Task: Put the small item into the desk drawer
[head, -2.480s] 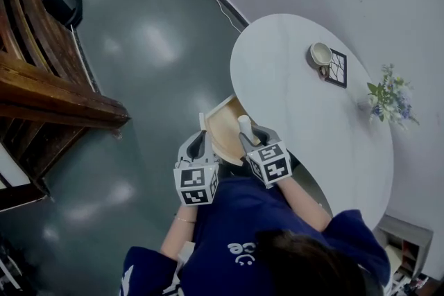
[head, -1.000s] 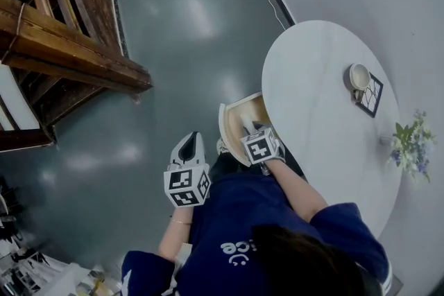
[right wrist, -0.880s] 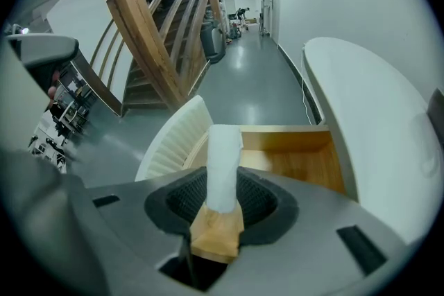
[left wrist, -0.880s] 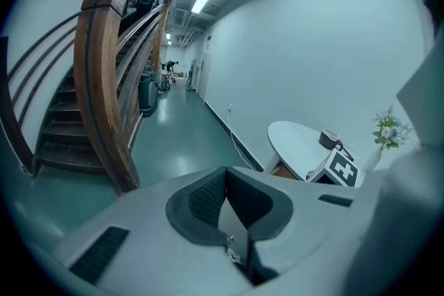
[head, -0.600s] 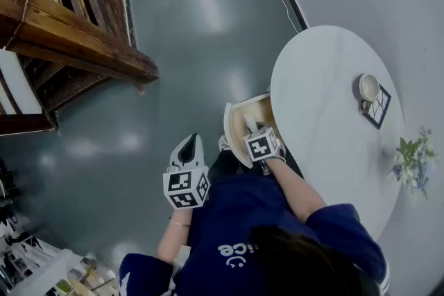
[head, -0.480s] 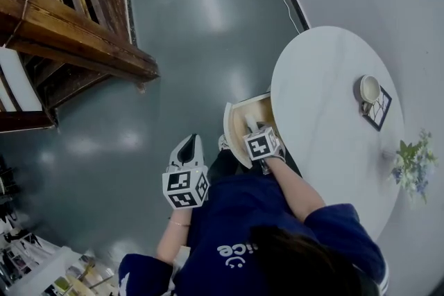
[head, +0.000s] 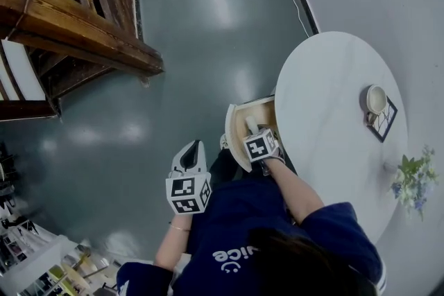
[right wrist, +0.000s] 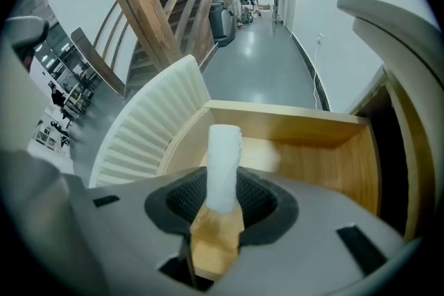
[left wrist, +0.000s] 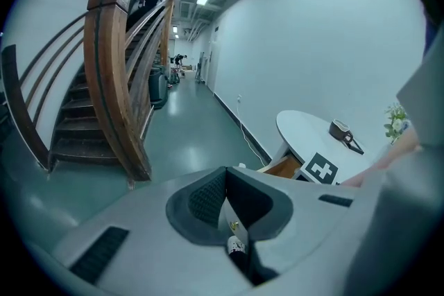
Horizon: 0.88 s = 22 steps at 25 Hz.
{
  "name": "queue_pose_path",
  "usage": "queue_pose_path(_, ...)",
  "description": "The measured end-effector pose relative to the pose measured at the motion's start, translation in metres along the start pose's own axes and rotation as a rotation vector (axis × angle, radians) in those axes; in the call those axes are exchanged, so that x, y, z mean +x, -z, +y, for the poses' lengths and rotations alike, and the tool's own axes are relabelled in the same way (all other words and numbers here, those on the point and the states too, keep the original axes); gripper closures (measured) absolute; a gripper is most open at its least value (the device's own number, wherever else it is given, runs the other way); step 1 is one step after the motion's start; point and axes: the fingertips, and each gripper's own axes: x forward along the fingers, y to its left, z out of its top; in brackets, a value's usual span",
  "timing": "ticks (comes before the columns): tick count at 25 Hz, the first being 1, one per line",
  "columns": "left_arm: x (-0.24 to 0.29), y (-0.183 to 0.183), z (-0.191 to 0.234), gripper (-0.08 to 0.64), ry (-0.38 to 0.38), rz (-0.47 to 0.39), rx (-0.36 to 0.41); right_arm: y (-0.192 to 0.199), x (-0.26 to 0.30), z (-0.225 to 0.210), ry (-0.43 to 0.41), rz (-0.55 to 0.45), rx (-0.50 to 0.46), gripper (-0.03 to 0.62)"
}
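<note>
The small item (right wrist: 223, 166) is a white cylinder with a tan wooden end. My right gripper (right wrist: 222, 203) is shut on it and holds it upright over the open wooden drawer (right wrist: 326, 156). In the head view the right gripper (head: 254, 132) sits above the drawer (head: 233, 136) at the edge of the round white table (head: 326, 86), and the item's white tip (head: 250, 124) pokes out past the jaws. My left gripper (head: 189, 153) hangs over the floor to the left of the drawer. Its jaws (left wrist: 225, 201) are shut with nothing held.
A cup (head: 377, 99) on a dark framed mat (head: 386, 124) and a small bunch of flowers (head: 413, 180) stand at the table's far side. A wooden staircase (head: 76, 24) rises at the upper left. Grey floor lies between the stairs and the table.
The left gripper has left the drawer's front and drawn back over the floor. The right gripper stays over the open drawer with the item. The head view has shifted.
</note>
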Motion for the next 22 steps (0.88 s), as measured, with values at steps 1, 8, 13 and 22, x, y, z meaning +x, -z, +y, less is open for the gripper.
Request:
queue_pose_path(1,-0.001,0.002,0.001,0.557,-0.005,0.004,-0.002,0.0,0.003,0.0,-0.002,0.005,-0.003,0.453)
queue_pose_path(8,-0.008,0.015,0.009,0.557,-0.043,0.037,-0.022,-0.003,0.021,-0.001,-0.008,0.018,0.001,0.453)
queue_pose_path(13,-0.01,0.023,0.011,0.557,-0.053,0.063,-0.01,-0.002,0.036,-0.009,0.004,0.035,-0.001,0.453)
queue_pose_path(22,-0.011,0.034,0.014,0.557,-0.065,0.106,0.0,0.011,0.057,-0.019,0.013,0.107,-0.037,0.453)
